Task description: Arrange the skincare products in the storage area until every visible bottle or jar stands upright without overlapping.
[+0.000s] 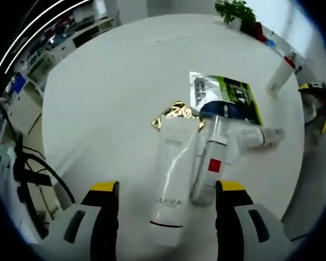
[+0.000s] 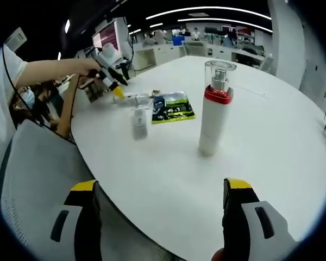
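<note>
open-plan office: desk rows, ceiling strip lights, monitor.

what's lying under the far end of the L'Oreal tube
A crumpled gold foil wrapper pokes out beneath the far end of the L'Oreal tube. How far it extends underneath is hidden.

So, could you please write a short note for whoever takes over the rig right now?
Left gripper: open, hovering over the lying L'Oreal tube, nothing held.
Right gripper: open and empty, pulled back near the table edge.
Done: the red-collared bottle stands upright on the table.
Left: the tube, the red-label tube beside it and the small bottle lie flat, close together, by the sachet and gold wrapper. Stand each up, spaced apart.
</note>
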### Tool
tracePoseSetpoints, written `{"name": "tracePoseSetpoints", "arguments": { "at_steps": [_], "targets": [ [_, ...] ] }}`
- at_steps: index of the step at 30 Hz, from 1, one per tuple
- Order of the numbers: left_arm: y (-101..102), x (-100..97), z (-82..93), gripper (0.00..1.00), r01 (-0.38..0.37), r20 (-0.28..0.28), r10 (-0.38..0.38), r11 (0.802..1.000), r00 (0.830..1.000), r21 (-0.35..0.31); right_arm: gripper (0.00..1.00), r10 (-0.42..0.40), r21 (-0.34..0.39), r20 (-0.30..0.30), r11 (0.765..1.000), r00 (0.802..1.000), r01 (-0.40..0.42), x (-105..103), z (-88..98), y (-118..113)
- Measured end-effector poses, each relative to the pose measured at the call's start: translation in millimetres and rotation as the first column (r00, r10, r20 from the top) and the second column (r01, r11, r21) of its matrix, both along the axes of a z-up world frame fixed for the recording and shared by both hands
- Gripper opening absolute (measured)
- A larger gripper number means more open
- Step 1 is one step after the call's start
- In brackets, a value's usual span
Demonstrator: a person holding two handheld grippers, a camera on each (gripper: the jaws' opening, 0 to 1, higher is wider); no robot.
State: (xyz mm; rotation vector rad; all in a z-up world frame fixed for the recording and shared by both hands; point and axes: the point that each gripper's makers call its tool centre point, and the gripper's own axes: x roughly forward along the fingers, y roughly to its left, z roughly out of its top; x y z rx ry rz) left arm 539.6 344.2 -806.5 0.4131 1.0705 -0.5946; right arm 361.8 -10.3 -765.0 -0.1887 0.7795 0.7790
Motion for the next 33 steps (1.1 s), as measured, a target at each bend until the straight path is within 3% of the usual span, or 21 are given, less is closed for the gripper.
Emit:
{"name": "tracePoseSetpoints", "arguments": {
  "at_steps": [7,11,15,17,22,23,24,28,33],
  "targets": [
    [-1,19.6,-1.1,0.60,0.006,0.004,-0.006,1.000,1.000,0.013,0.93,-0.003,-0.003,-0.005,1.000,1.000,0.003,0,-2.0,-1],
    [-9,21.4,-5.6,0.58,0.012,-0.005,-0.012,1.000,1.000,0.014,0.93,-0.004,-0.006,-0.007,1.000,1.000,0.004,0,-2.2,-2],
    [-15,20.5,-17.3,0.55,0.065,-0.036,-0.062,0.996,0.997,0.061,0.93,-0.005,-0.006,-0.010,1.000,1.000,0.005,0,-3.6,-2],
    [-27,14.2,-16.8,0.52,0.079,-0.049,-0.075,0.995,0.996,0.067,0.93,-0.004,-0.006,-0.011,1.000,1.000,0.004,0,-3.5,-2],
    [-20,18.6,-30.2,0.45,0.123,-0.076,-0.116,0.988,0.990,0.098,0.93,-0.008,0.001,-0.014,1.000,1.000,0.008,0,-2.3,-1],
    [-24,14.6,-29.4,0.44,0.136,-0.102,-0.129,0.988,0.986,0.066,0.93,-0.011,0.009,-0.016,1.000,1.000,0.011,0,-2.2,-2],
    [-24,20.3,-28.3,0.43,0.129,-0.077,-0.123,0.989,0.989,0.077,0.93,-0.014,0.011,-0.014,1.000,1.000,0.014,1,-2.2,-2],
    [-28,17.9,-30.0,0.39,0.171,-0.102,-0.164,0.983,0.981,0.067,0.93,-0.019,0.019,-0.019,1.000,1.000,0.019,1,-2.0,-2],
    [-30,19.0,-30.9,0.33,0.151,-0.100,-0.144,0.986,0.984,0.069,0.93,-0.013,0.028,-0.023,1.000,1.000,0.013,0,-2.0,0]
  ]
}}
